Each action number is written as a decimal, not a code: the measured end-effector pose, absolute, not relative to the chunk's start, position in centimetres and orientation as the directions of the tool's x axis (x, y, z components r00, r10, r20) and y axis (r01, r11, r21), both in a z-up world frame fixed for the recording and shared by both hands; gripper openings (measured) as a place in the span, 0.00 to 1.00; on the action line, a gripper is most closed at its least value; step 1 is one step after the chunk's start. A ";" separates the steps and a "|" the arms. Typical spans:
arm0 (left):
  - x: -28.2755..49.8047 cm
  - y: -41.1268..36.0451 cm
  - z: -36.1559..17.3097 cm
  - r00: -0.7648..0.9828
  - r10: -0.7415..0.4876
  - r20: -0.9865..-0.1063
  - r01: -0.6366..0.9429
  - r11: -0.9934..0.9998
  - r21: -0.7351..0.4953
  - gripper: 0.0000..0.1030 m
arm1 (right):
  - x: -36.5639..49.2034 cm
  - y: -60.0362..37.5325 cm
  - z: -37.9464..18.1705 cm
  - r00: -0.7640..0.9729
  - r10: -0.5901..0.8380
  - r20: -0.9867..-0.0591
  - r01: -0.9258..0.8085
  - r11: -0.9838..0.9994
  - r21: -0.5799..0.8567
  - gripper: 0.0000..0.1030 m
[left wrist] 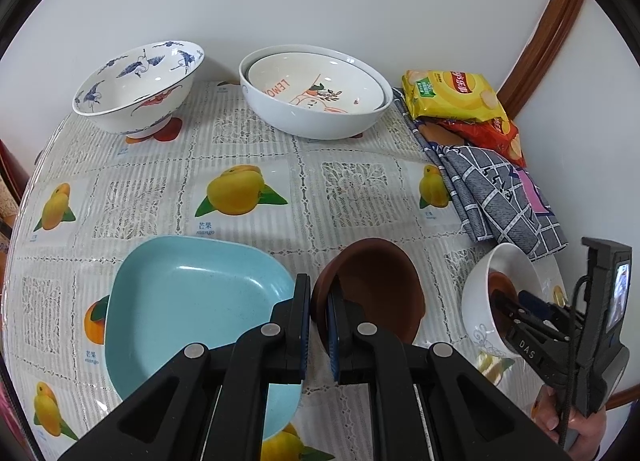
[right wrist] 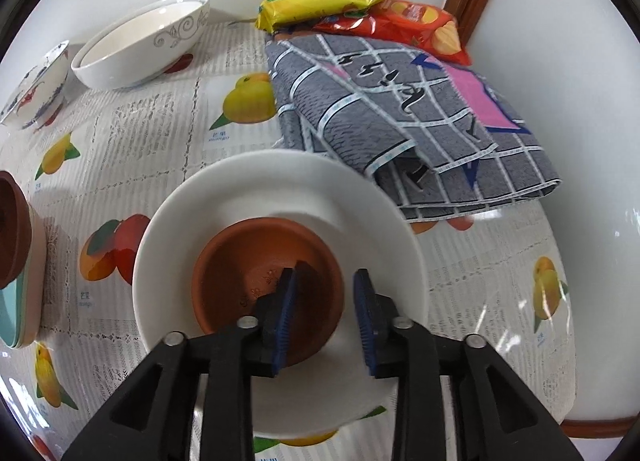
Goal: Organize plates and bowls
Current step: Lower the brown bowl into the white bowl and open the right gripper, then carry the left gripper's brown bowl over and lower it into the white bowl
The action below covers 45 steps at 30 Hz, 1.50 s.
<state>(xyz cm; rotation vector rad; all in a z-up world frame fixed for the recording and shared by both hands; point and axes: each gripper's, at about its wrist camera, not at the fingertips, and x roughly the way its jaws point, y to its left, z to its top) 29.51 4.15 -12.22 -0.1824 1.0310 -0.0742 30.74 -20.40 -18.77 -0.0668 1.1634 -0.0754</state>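
Now a small brown clay bowl [left wrist: 372, 289], tilted beside the pale blue square plate [left wrist: 188, 309], is pinched at its rim by the left hand-held gripper [left wrist: 319, 335]. Right of it, the right hand-held gripper [right wrist: 324, 315] stands parted astride the rim of another brown clay bowl [right wrist: 256, 273] inside a white ceramic bowl [right wrist: 276, 197] on the surface [left wrist: 352, 185].

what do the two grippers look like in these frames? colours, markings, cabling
Both are matte black plastic linkages with round silver pivot pins and ribbed blue pads on the fingers. Left gripper shows four pins. Right gripper looks the same up close. Seen from the left wrist view, its body carries white "DAS" lettering, a small lit screen and a black cable running down to the person's bare hand. No sleeve is visible.
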 end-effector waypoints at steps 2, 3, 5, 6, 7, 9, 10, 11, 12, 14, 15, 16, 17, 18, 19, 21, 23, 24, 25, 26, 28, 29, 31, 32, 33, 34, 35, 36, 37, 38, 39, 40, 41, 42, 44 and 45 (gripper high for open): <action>29.3 3.8 -12.0 0.516 -0.151 -0.843 -0.017 0.982 -0.186 0.08 | 30.4 -20.7 -18.1 0.413 -0.069 -0.908 0.026 0.998 -0.064 0.37; 29.2 3.6 -11.9 0.517 -0.152 -0.842 -0.013 0.983 -0.185 0.08 | 30.2 -21.0 -17.6 0.422 -0.057 -0.905 0.028 0.998 -0.049 0.37; 29.0 3.2 -11.6 0.519 -0.155 -0.840 -0.006 0.983 -0.185 0.08 | 29.7 -21.5 -16.9 0.438 -0.044 -0.898 0.030 0.999 -0.034 0.37; 28.9 2.9 -11.4 0.521 -0.158 -0.839 0.000 0.983 -0.185 0.08 | 29.5 -21.6 -16.5 0.447 -0.040 -0.894 0.030 0.999 -0.030 0.37; 28.7 2.5 -11.3 0.522 -0.161 -0.838 0.006 0.983 -0.184 0.08 | 29.1 -21.8 -16.3 0.454 -0.036 -0.890 0.030 0.999 -0.025 0.37; 28.5 1.8 -11.0 0.523 -0.168 -0.836 0.016 0.982 -0.187 0.08 | 28.3 -22.4 -15.3 0.473 -0.024 -0.881 0.031 0.999 -0.011 0.37; 28.4 1.4 -10.8 0.523 -0.173 -0.834 0.023 0.982 -0.189 0.08 | 27.9 -22.7 -15.0 0.483 -0.019 -0.875 0.033 0.999 -0.004 0.37; 28.3 1.0 -10.7 0.524 -0.178 -0.833 0.031 0.981 -0.190 0.08 | 27.6 -23.0 -14.6 0.494 -0.014 -0.869 0.034 0.999 0.004 0.37; 28.1 0.4 -10.6 0.524 -0.183 -0.832 0.041 0.981 -0.190 0.08 | 27.1 -23.5 -14.1 0.507 -0.008 -0.862 0.038 0.999 0.013 0.37; 27.9 -0.4 -10.4 0.523 -0.190 -0.831 0.053 0.980 -0.190 0.08 | 26.5 -24.4 -13.4 0.525 0.000 -0.851 0.044 0.999 0.027 0.37; 27.8 -1.0 -10.3 0.522 -0.196 -0.830 0.063 0.979 -0.192 0.08 | 26.1 -25.0 -13.0 0.535 0.003 -0.845 0.049 0.998 0.034 0.37; 27.7 -1.4 -10.2 0.521 -0.199 -0.830 0.067 0.979 -0.193 0.08 | 25.8 -25.5 -12.8 0.541 0.003 -0.841 0.054 0.998 0.038 0.37; 27.6 -1.8 -10.1 0.521 -0.203 -0.829 0.073 0.978 -0.194 0.08 | 25.4 -26.2 -12.4 0.548 -0.002 -0.837 0.063 0.997 0.039 0.37; 27.5 -2.3 -10.0 0.521 -0.207 -0.828 0.078 0.978 -0.195 0.08 | 25.2 -26.6 -12.3 0.552 -0.005 -0.834 0.070 0.997 0.040 0.37; 27.4 -2.8 -10.0 0.520 -0.213 -0.827 0.085 0.977 -0.197 0.08 | 25.0 -27.1 -12.2 0.557 -0.007 -0.831 0.076 0.996 0.042 0.37; 27.4 -3.6 -10.0 0.518 -0.220 -0.827 0.095 0.975 -0.200 0.08 | 24.4 -28.4 -11.9 0.565 -0.009 -0.825 0.093 0.994 0.052 0.37; 27.4 -4.3 -10.1 0.515 -0.223 -0.828 0.101 0.975 -0.199 0.08 | 23.9 -29.4 -11.8 0.569 -0.009 -0.822 0.106 0.992 0.062 0.37; 27.4 -4.7 -10.2 0.512 -0.226 -0.829 0.105 0.974 -0.201 0.08 | 23.7 -30.0 -11.9 0.570 -0.009 -0.822 0.112 0.991 0.067 0.37; 27.5 -5.0 -10.3 0.511 -0.230 -0.829 0.107 0.973 -0.204 0.08 | 23.4 -30.4 -11.9 0.570 -0.009 -0.822 0.115 0.991 0.069 0.37; 27.6 -5.4 -10.3 0.508 -0.236 -0.828 0.111 0.972 -0.209 0.08 | 23.3 -30.8 -12.0 0.571 -0.012 -0.821 0.121 0.990 0.070 0.37; 27.8 -6.2 -10.6 0.502 -0.251 -0.827 0.123 0.968 -0.219 0.08 | 22.8 -31.5 -12.1 0.572 -0.016 -0.820 0.129 0.989 0.070 0.37; 27.9 -6.6 -10.7 0.499 -0.257 -0.828 0.128 0.966 -0.223 0.08 | 22.7 -31.7 -12.2 0.572 -0.017 -0.820 0.130 0.989 0.070 0.37; 28.2 -7.5 -11.0 0.491 -0.266 -0.830 0.138 0.964 -0.228 0.08 | 22.4 -32.3 -12.5 0.572 -0.021 -0.820 0.134 0.989 0.068 0.37; 28.4 -7.8 -11.2 0.488 -0.269 -0.830 0.143 0.963 -0.228 0.08 | 22.4 -32.5 -12.6 0.572 -0.023 -0.820 0.137 0.988 0.068 0.37; 28.5 -8.2 -11.3 0.485 -0.271 -0.831 0.148 0.962 -0.228 0.08 | 22.3 -32.8 -12.8 0.573 -0.023 -0.819 0.141 0.988 0.071 0.37; 28.7 -8.5 -11.5 0.483 -0.273 -0.832 0.151 0.962 -0.228 0.08 | 22.3 -33.1 -13.0 0.571 -0.022 -0.821 0.144 0.987 0.074 0.37; 28.8 -8.8 -11.7 0.479 -0.275 -0.834 0.155 0.961 -0.228 0.08 | 22.3 -33.4 -13.2 0.569 -0.022 -0.822 0.147 0.986 0.075 0.37; 29.0 -9.1 -11.9 0.475 -0.276 -0.835 0.156 0.961 -0.229 0.08 | 22.3 -33.6 -13.3 0.568 -0.023 -0.823 0.150 0.986 0.076 0.37; 29.2 -9.3 -12.1 0.472 -0.276 -0.837 0.156 0.961 -0.229 0.08 | 22.3 -33.9 -13.5 0.567 -0.023 -0.824 0.152 0.985 0.077 0.37; 29.3 -9.4 -12.2 0.470 -0.277 -0.838 0.155 0.961 -0.230 0.08 | 22.2 -34.0 -13.6 0.566 -0.023 -0.824 0.153 0.985 0.077 0.37; 29.6 -9.7 -12.5 0.466 -0.278 -0.840 0.153 0.960 -0.232 0.08 | 22.1 -34.1 -13.7 0.565 -0.025 -0.825 0.154 0.985 0.076 0.37; 29.7 -9.8 -12.7 0.463 -0.278 -0.841 0.152 0.960 -0.234 0.08 | 22.1 -34.3 -13.9 0.563 -0.027 -0.826 0.155 0.985 0.073 0.37; 29.9 -9.9 -12.9 0.461 -0.280 -0.842 0.149 0.960 -0.237 0.08 | 22.1 -34.4 -14.0 0.561 -0.030 -0.827 0.156 0.985 0.071 0.37; 30.0 -10.1 -13.1 0.459 -0.280 -0.843 0.147 0.960 -0.238 0.08 | 22.1 -34.5 -14.1 0.561 -0.032 -0.827 0.158 0.985 0.069 0.37; 30.2 -10.4 -13.4 0.456 -0.281 -0.844 0.146 0.960 -0.241 0.08 | 22.0 -34.7 -14.3 0.561 -0.034 -0.827 0.161 0.985 0.068 0.37; 30.4 -10.5 -13.7 0.452 -0.284 -0.846 0.145 0.959 -0.245 0.08 | 22.0 -34.8 -14.4 0.560 -0.034 -0.828 0.161 0.985 0.068 0.37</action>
